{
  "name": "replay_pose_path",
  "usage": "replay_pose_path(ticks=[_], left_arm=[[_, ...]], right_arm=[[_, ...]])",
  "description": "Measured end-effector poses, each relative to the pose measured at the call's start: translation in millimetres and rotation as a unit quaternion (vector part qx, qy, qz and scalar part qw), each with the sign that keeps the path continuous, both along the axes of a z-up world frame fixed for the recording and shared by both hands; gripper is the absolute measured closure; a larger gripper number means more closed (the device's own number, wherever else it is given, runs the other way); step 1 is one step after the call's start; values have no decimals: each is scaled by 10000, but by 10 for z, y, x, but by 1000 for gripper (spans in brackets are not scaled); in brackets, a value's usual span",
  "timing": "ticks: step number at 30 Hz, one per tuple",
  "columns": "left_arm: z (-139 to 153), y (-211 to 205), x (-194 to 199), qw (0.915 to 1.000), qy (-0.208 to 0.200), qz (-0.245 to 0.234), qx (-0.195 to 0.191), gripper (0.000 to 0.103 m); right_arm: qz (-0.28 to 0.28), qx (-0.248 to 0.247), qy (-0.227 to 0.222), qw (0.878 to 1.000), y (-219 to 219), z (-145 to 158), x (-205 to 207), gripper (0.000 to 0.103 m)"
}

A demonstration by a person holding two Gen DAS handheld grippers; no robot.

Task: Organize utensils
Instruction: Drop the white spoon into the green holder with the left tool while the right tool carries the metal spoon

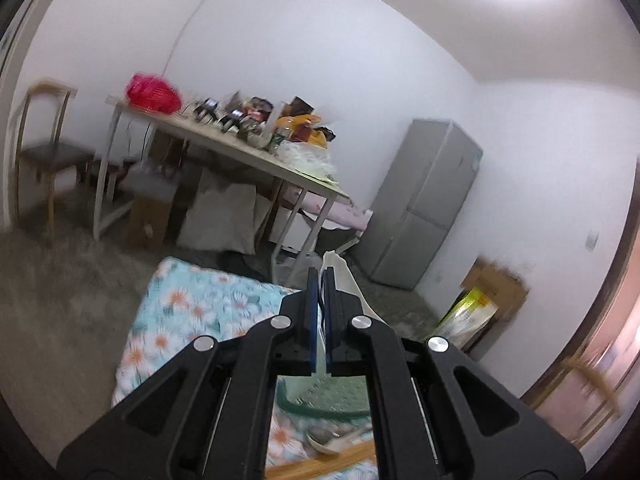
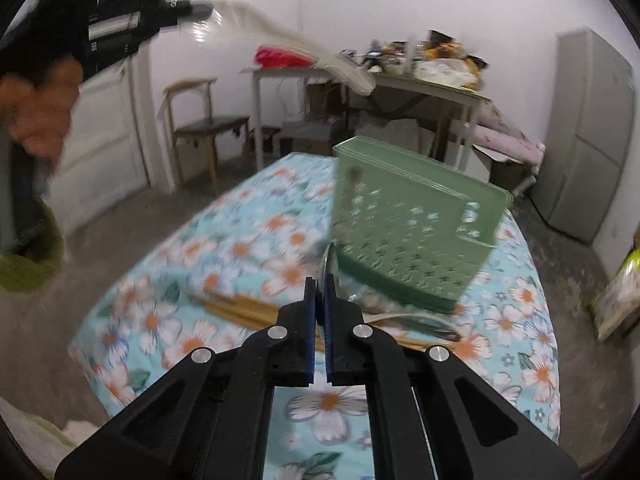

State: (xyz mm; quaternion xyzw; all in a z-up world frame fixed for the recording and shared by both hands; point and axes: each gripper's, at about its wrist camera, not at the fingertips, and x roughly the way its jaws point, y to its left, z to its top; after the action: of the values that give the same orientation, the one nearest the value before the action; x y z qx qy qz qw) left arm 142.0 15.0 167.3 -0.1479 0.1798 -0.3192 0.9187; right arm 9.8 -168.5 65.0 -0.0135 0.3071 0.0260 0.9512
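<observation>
Both grippers clamped on spoons above the floral-cloth table.

The right gripper point(image 2: 320, 280) pinches a metal spoon point(image 2: 330, 265) between nearly closed fingers, just in front of the green perforated utensil basket point(image 2: 416, 220) standing on the floral tablecloth point(image 2: 248, 232). Bamboo chopsticks point(image 2: 240, 308) and another spoon point(image 2: 424, 324) lie near the basket's foot. The left gripper point(image 1: 321, 276), raised high, grips a white spoon point(image 1: 340, 276); its pale length shows blurred in the right wrist view.

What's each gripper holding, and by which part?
Left gripper: white spoon, by its handle end. Right gripper: metal spoon, apparently near its bowl.
</observation>
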Motion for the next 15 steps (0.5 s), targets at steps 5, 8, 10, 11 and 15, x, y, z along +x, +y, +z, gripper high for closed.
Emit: replay_pose_path(ticks=[5, 8, 10, 11, 15], left_arm=[[65, -530, 33, 9935, -374, 110, 1069, 102], [96, -750, 25, 9863, -531, 184, 1549, 102], [69, -965, 66, 9782, -592, 178, 1981, 102], [63, -1040, 89, 9749, -588, 182, 2139, 102], [-95, -1440, 219, 9532, -630, 234, 2949, 102]], right_arm=[[-368, 479, -245, 9979, -460, 180, -80, 99], [-476, 699, -319, 9959, -658, 211, -98, 99], [-527, 855, -352, 9943, -751, 210, -109, 99], [-553, 948, -373, 9933, -805, 208, -116, 99], [-619, 1251, -450, 9892, -967, 209, -149, 99]])
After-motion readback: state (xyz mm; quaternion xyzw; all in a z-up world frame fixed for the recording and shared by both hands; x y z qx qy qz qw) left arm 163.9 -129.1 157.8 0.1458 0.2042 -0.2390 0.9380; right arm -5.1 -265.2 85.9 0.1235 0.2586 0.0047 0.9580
